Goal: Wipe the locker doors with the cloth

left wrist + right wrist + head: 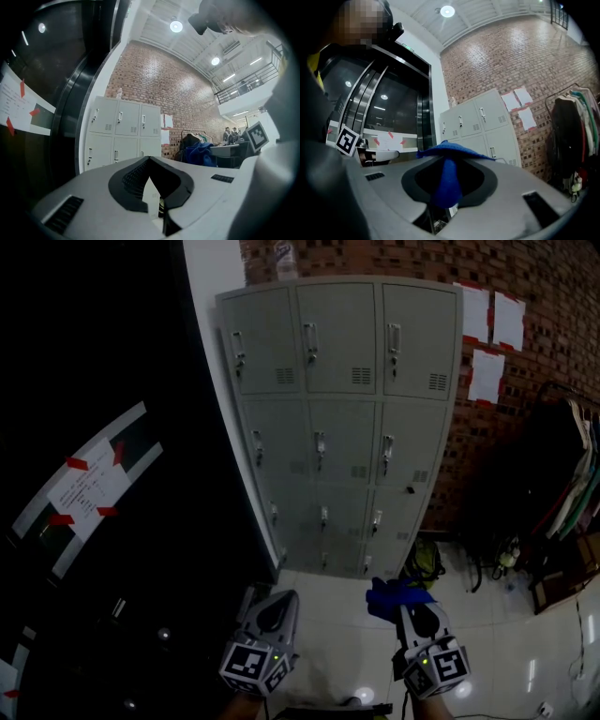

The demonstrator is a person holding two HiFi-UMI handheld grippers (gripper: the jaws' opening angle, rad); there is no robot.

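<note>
A grey bank of lockers [342, 427], three doors wide and three high, stands against the brick wall ahead of me, all doors closed. My right gripper [419, 611] is held low in front of it, shut on a blue cloth [394, 597] that bunches over its tip. In the right gripper view the cloth [446, 180] drapes over and hangs between the jaws, with the lockers [480, 122] well beyond. My left gripper [275, 601] is beside it, level with it, shut and holding nothing. Its view shows the lockers [119, 126] at a distance.
A dark glass door [103, 474] with a taped paper notice fills the left. Papers [492, 334] are taped to the brick wall right of the lockers. A clothes rack [572, 493] stands at the right, and a yellow-green bag [427, 562] lies at the locker base.
</note>
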